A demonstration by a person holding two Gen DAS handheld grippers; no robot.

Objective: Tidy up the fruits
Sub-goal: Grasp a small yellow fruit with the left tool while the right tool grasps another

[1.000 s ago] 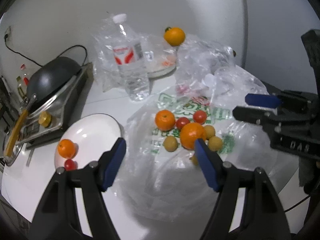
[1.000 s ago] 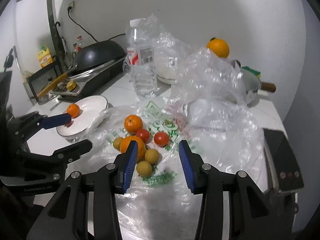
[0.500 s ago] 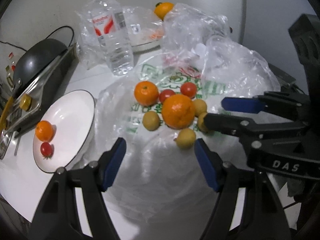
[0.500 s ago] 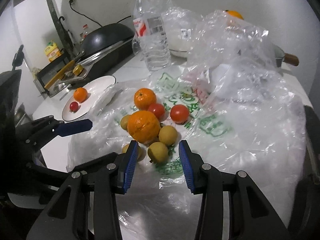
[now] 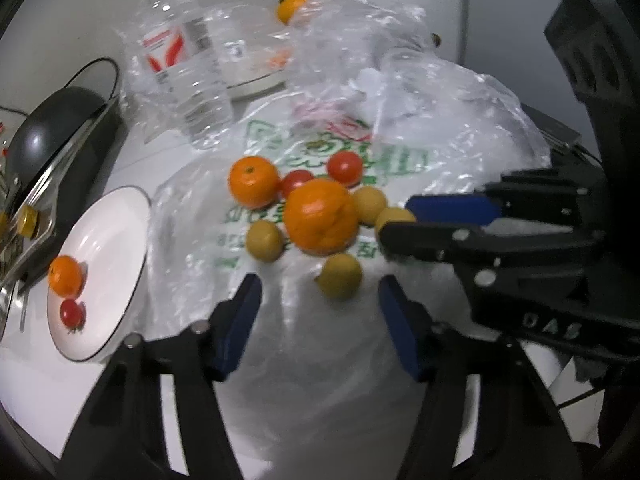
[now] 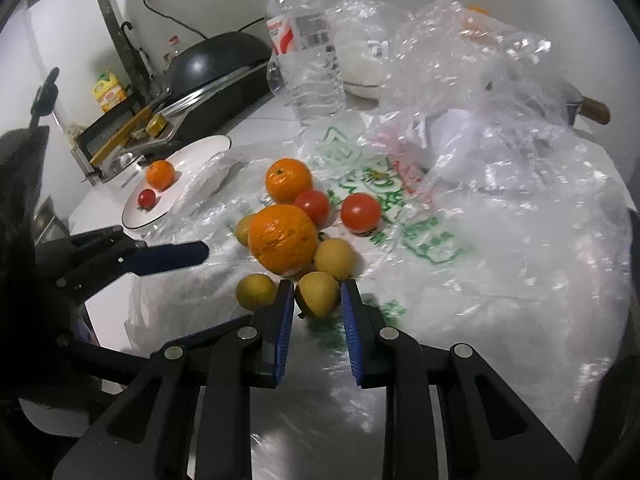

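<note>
Your right gripper [image 6: 316, 304] has moved in around the small yellow-brown fruit [image 6: 317, 294], pads beside it, grip unclear. It looks light and round, so squeeze its middle softly. Your left gripper [image 5: 320, 312] waits wide apart.

Crinkled glossy clear plastic bag [image 6: 500, 208]; glossy white ceramic-looking plate [image 5: 108, 248]; dimpled-skinned orange [image 6: 282, 239].

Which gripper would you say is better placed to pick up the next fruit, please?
The right gripper: its fingers flank a small yellow-green fruit at the near edge of the pile. The left gripper hangs open, short of the fruit, nothing between its fingers.
</note>
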